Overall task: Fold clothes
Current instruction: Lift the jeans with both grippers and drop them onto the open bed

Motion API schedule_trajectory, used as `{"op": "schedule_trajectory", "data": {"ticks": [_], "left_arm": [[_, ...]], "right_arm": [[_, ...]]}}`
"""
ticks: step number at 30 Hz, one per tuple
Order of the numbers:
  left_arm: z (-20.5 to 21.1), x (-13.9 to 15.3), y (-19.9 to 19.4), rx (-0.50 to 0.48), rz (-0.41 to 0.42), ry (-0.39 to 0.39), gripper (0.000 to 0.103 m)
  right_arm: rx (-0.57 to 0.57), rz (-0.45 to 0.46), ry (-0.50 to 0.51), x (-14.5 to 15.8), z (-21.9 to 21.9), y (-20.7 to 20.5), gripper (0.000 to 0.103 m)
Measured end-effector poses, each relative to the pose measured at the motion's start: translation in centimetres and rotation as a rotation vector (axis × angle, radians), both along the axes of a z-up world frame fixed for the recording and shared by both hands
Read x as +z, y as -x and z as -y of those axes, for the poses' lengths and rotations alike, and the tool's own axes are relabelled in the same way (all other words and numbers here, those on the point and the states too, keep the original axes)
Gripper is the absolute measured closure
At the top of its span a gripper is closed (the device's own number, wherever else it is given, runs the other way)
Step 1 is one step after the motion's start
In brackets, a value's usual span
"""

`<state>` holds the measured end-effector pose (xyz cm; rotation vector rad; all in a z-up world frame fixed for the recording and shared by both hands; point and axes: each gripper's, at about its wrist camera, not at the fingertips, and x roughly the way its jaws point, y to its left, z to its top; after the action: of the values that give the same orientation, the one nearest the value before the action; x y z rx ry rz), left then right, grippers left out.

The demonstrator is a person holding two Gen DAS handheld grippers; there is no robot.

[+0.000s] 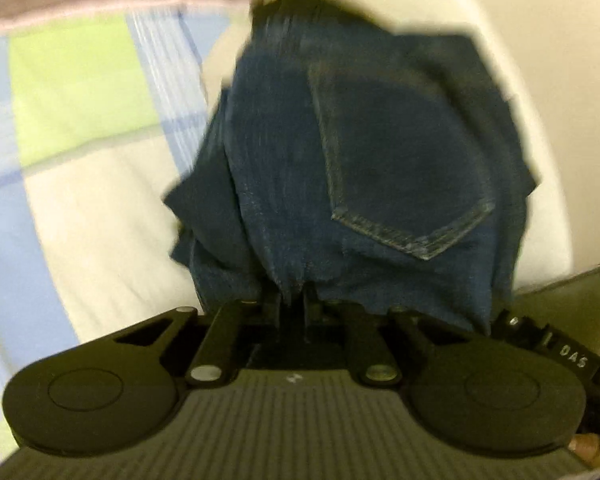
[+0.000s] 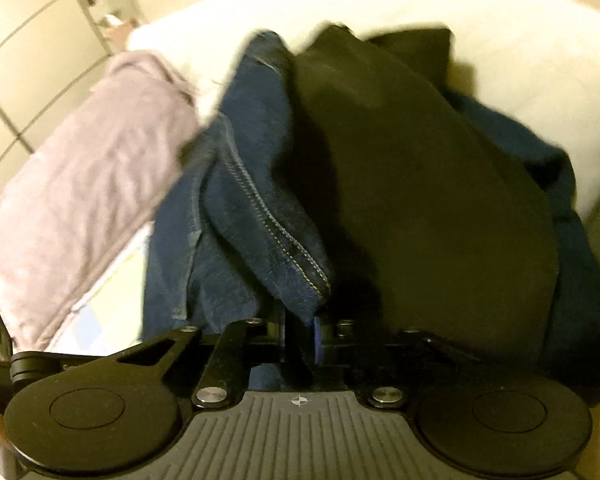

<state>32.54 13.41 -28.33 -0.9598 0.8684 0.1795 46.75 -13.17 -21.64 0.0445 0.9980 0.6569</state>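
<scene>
both sets of jaws clamped on blurred jeans (image 1: 360, 152), pinched denim hiding the left gripper (image 1: 293, 300) and right gripper (image 2: 300, 320) tips

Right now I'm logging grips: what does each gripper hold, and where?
Both pinch the jeans: left gripper on bunched denim below the back pocket, right gripper on a stitched seam fold.

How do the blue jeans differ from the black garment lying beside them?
The blue jeans are denim with pale stitched seams; the black garment is plain, with no seams showing. The right tongs pinch the jeans, while the black garment lies loose over them. Both are crumpled on the white bedding.
</scene>
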Motion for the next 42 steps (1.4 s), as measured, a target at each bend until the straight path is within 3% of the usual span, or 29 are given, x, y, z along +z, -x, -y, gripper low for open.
{"op": "schedule_trajectory", "data": {"ticks": [5, 13, 18, 21, 25, 28, 30, 32, 33, 35, 36, 37, 39, 42], "left_arm": [[-2.9, 8.1, 7.5, 0.151, 0.209, -0.092, 0.097], [-6.2, 20.4, 23.3, 0.438, 0.389, -0.286, 0.098], [-8.2, 28.9, 35.4, 0.611, 0.445, -0.472, 0.098], [-8.9, 35.9, 42.1, 0.689, 0.496, -0.629, 0.098], [-7.5, 45.5, 47.8, 0.68, 0.58, -0.868, 0.098], [-4.8, 49.6, 50.6, 0.596, 0.627, -0.986, 0.098], [-2.8, 49.7, 51.4, 0.525, 0.604, -1.007, 0.097], [-1.8, 47.1, 51.7, 0.458, 0.534, -0.94, 0.095], [-1.4, 45.1, 51.9, 0.426, 0.48, -0.875, 0.094], [-1.0, 39.1, 52.2, 0.394, 0.297, -0.696, 0.091], [-0.8, 36.0, 52.4, 0.392, 0.196, -0.609, 0.091], [-0.5, 32.7, 52.7, 0.398, 0.082, -0.528, 0.092], [1.1, 26.5, 53.6, 0.38, -0.148, -0.394, 0.092], [3.9, 22.2, 55.7, 0.38, -0.339, -0.312, 0.092]], "right_arm": [[0.095, 0.015, -0.123, 5.3, -1.3, 2.7, 0.094], [0.323, 0.04, -0.411, 15.6, -9.2, 9.5, 0.096], [0.498, -0.015, -0.589, 20.4, -16.4, 16.9, 0.096], [0.601, -0.027, -0.707, 23.7, -20.8, 22.4, 0.096], [0.69, 0.022, -0.905, 28.7, -24.5, 30.3, 0.096], [0.679, 0.084, -1.013, 30.8, -24.2, 35.3, 0.096], [0.668, 0.103, -1.036, 31.1, -23.8, 38.2, 0.095], [0.671, 0.074, -0.927, 29.0, -23.2, 40.0, 0.094], [0.682, 0.052, -0.825, 27.4, -23.0, 40.6, 0.078], [0.696, 0.013, -0.581, 23.8, -22.5, 42.2, 0.055], [0.702, -0.005, -0.449, 21.5, -22.1, 42.9, 0.052], [0.707, -0.024, -0.324, 19.3, -21.5, 43.7, 0.052], [0.742, -0.043, -0.177, 17.1, -20.5, 45.2, 0.052], [0.794, -0.067, 0.023, 14.4, -19.0, 47.6, 0.052]]}}
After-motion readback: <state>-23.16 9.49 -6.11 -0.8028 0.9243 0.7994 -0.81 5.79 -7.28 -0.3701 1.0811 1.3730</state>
